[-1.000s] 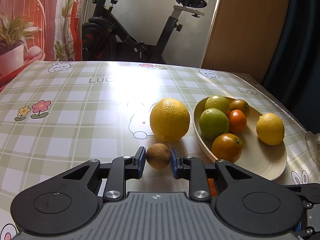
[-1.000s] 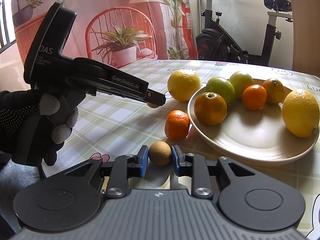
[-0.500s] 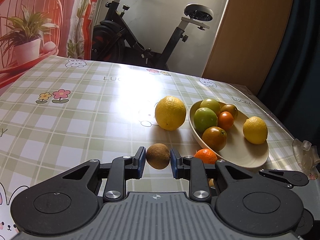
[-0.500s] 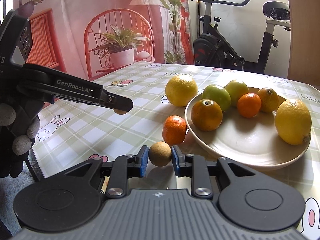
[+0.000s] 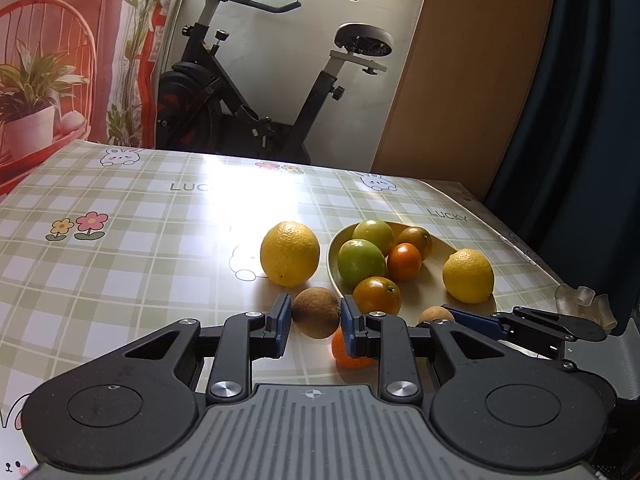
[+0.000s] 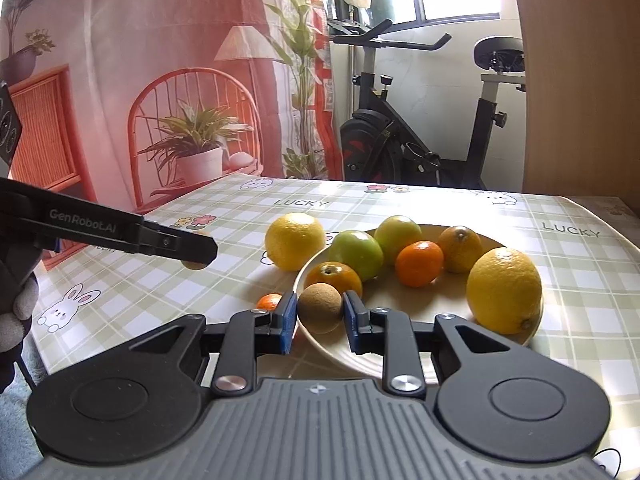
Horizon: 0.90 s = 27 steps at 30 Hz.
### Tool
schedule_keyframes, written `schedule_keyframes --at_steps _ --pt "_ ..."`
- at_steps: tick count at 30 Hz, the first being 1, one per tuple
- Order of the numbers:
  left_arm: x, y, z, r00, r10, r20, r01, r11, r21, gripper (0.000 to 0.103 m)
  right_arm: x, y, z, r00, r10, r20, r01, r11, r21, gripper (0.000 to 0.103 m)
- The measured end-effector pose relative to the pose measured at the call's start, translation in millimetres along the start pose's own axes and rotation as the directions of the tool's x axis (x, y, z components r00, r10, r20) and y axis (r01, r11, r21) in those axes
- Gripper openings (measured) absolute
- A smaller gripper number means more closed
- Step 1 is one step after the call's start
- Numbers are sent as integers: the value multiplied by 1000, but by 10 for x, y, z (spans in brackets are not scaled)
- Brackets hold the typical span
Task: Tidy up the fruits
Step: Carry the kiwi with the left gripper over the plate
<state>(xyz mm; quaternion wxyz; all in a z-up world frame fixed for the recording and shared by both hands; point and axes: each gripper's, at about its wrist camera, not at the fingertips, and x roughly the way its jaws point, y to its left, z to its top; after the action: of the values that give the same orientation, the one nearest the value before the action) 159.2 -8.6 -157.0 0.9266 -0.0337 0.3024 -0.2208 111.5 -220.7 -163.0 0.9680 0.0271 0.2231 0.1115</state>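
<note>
My left gripper [image 5: 314,316] is shut on a brown fuzzy fruit [image 5: 316,312] and holds it above the table, near the plate's left rim. A tan round fruit [image 6: 320,308] sits between the pads of my right gripper [image 6: 319,314], which is shut on it over the near-left rim of the cream plate [image 6: 400,360]. The plate [image 5: 428,300] holds two green fruits, several oranges and a lemon [image 6: 504,290]. On the tablecloth lie a large yellow citrus [image 5: 290,254] and a small tangerine [image 5: 352,354], the latter partly hidden under my left fingers.
The other gripper shows in each view: right gripper [image 5: 444,312] with its tan fruit, left gripper [image 6: 192,252] held by a gloved hand [image 6: 16,312]. An exercise bike [image 5: 256,112] stands beyond the table's far edge. A clear plastic item [image 5: 584,300] lies at the right edge.
Both grippers rose off the table with their fruits. The right one moved forward over the plate's rim. The left one drew back and higher, so the tangerine now shows beneath it.
</note>
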Motion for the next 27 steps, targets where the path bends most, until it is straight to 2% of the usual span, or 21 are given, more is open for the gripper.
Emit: schedule_keyframes --at_steps 4,9,17,27 --pt "82 -144 68 1000 -25 2 25 999 29 28 27 -207 64 998 -56 24 55 997 45 27" --pt "221 -319 191 999 -50 5 49 996 72 28 112 -402 123 994 -105 44 103 994 47 27" --pt "527 -522 280 997 -69 -38 74 989 131 28 189 -547 72 992 -114 51 111 992 64 27" --pt "768 -522 298 994 -59 -92 70 990 125 28 139 -607 52 992 -104 69 97 991 95 27"
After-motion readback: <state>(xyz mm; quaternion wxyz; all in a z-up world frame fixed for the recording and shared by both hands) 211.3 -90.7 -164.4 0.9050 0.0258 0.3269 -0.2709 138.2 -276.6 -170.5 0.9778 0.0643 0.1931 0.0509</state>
